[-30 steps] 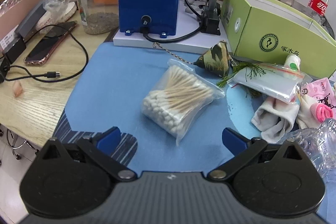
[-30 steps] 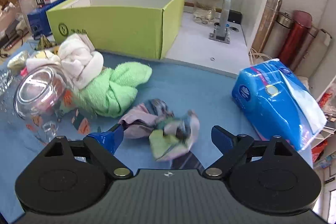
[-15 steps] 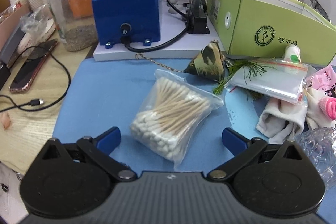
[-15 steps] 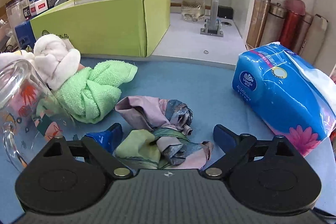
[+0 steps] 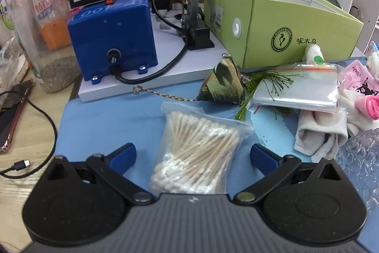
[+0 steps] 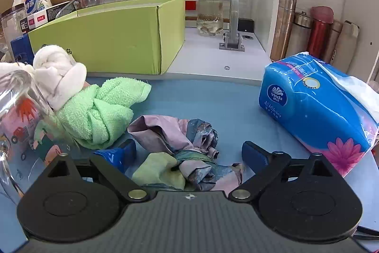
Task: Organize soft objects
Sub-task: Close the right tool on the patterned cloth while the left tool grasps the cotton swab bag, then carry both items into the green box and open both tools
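Note:
My left gripper [image 5: 193, 153] is open, its blue fingers on either side of a clear bag of cotton swabs [image 5: 199, 151] lying on the blue mat [image 5: 106, 120]. My right gripper [image 6: 189, 153] is open around a crumpled purple, blue and green patterned cloth [image 6: 180, 153]. A green towel [image 6: 101, 110] and a rolled white cloth [image 6: 59, 72] lie to its left. The open green box [image 5: 279, 25] stands behind the mat; it also shows in the right wrist view [image 6: 113, 37]. White socks [image 5: 319, 132] lie right of the swabs.
A blue machine [image 5: 111, 37] with a cable, a clear jar [image 5: 40, 27] and a phone [image 5: 14, 115] stand left. A camouflage pouch [image 5: 222, 84] and zip bags [image 5: 298, 89] lie near the box. A glass mug [image 6: 21, 125], blue tissue pack [image 6: 317, 113], bottles and flasks [image 6: 308, 32] surround the right gripper.
Both grippers have moved forward. The swab bag now sits between the left fingers, and the patterned cloth sits deeper between the right fingers. Both stay open.

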{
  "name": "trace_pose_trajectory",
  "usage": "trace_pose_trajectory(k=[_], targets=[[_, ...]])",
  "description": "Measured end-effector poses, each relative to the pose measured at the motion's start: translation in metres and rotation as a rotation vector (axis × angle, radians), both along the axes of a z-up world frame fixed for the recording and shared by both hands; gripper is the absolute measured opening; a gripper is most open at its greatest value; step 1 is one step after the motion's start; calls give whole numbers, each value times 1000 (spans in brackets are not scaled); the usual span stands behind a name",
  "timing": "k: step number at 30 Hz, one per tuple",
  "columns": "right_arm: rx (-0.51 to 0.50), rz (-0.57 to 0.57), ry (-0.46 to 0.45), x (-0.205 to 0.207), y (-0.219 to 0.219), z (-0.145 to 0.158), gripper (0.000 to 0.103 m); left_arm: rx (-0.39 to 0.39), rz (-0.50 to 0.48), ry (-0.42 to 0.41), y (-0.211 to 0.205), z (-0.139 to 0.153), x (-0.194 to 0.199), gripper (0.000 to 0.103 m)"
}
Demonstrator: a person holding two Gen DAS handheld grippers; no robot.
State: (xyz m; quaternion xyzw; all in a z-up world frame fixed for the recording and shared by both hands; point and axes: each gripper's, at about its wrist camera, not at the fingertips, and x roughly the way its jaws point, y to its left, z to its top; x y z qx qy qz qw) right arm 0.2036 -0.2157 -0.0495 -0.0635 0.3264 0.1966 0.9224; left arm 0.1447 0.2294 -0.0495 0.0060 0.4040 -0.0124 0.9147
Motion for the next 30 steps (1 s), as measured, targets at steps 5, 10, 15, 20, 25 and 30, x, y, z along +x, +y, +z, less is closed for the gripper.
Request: trace_pose_trajectory(k=[5,10,15,20,25,30], targets=[[-9,-10,20,-1,2,3,79,-36,-37,-42,-6,6,-10,52],[-2,6,16,-15,1,9,35,-131,42,-42,1,14,-24,40],[39,-13,22,-28,-14,18,31,-201,78,-49,10,34,-38,40],[149,-25,-22,-32,-26,50,31,-324,37,-110,11,76,-30,40],[167,54,-129,0,4,93,32,-331,-6,-183,-9,118,22,40],[145,128,-186,63,62,123,32,-309,-22,-184,-35,129,98,40]])
